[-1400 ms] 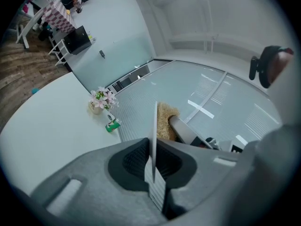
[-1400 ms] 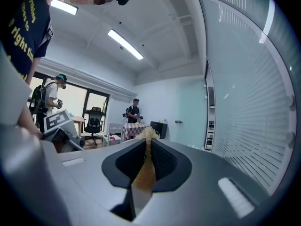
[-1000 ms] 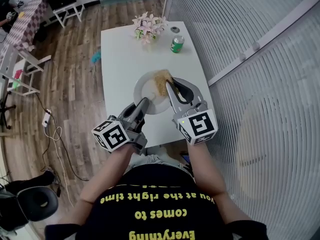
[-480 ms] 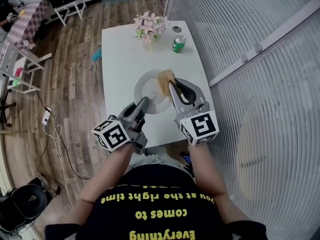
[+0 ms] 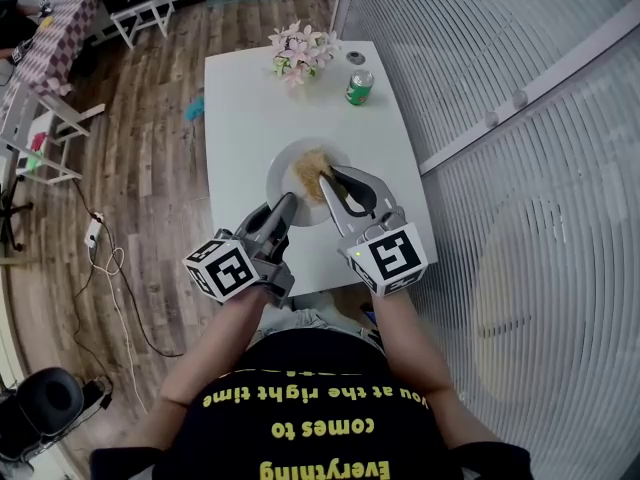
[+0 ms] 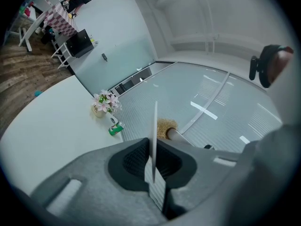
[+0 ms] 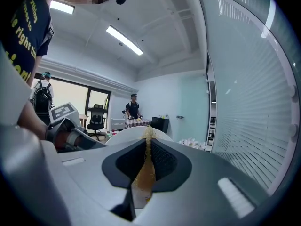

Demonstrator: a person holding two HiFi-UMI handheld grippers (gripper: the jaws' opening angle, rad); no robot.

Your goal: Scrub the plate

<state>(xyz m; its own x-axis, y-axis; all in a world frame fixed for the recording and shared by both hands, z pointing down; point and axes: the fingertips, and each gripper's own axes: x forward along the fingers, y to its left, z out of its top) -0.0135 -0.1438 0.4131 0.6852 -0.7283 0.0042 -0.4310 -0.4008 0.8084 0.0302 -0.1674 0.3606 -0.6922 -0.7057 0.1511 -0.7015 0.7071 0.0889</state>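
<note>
A white plate (image 5: 290,164) lies on the white table (image 5: 240,108), and in the left gripper view it shows as a thin edge (image 6: 154,126) between the jaws. My left gripper (image 5: 287,206) is shut on its near rim. A tan scrubber (image 5: 308,173) rests on the plate's middle, with my right gripper (image 5: 326,179) shut on it. In the right gripper view the scrubber (image 7: 145,171) fills the gap between the pads, with the plate (image 7: 126,133) just behind. The left gripper view shows the scrubber (image 6: 164,126) past the plate's edge.
At the table's far end stand a vase of pink flowers (image 5: 298,54), a green can (image 5: 358,86) and a small round tin (image 5: 350,58). A slatted glass wall (image 5: 500,118) runs close along the right. Wooden floor (image 5: 140,168) lies to the left.
My right gripper has drawn the scrubber left, from the plate's right rim onto its middle. The left gripper and the plate have stayed put.
</note>
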